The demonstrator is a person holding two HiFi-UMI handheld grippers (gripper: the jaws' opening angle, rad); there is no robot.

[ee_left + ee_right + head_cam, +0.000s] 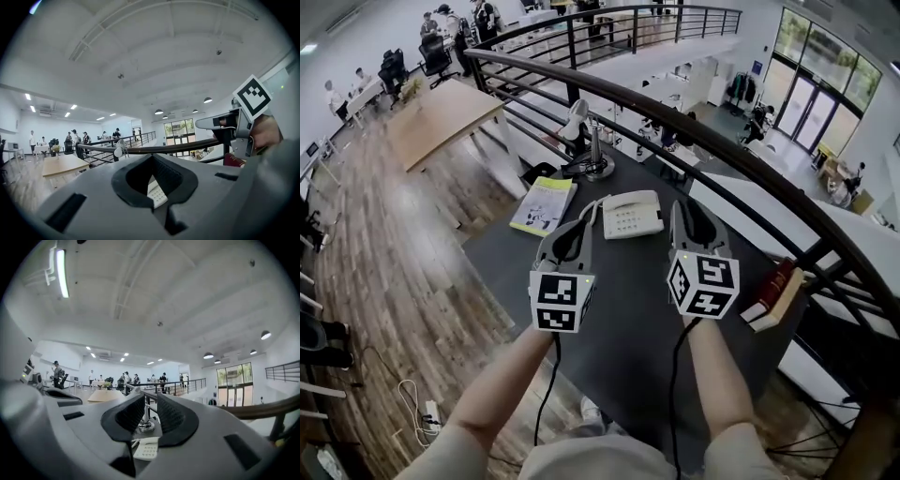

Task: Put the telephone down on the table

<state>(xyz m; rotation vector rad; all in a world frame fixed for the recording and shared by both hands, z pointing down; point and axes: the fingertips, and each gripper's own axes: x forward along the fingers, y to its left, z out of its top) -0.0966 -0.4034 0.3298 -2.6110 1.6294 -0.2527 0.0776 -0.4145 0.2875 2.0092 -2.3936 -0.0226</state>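
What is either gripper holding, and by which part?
Nothing. The left gripper and right gripper are empty; the telephone sits free on the table.

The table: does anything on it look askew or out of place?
The red book lies at the table's right edge and seems to hang over it. The telephone sits flat; nothing is spilled.

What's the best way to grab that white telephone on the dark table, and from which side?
Grip the telephone across its low body, on its near and far edges, coming straight down from above. It lies flat on the table, keypad up, so those edges look like the narrowest span.
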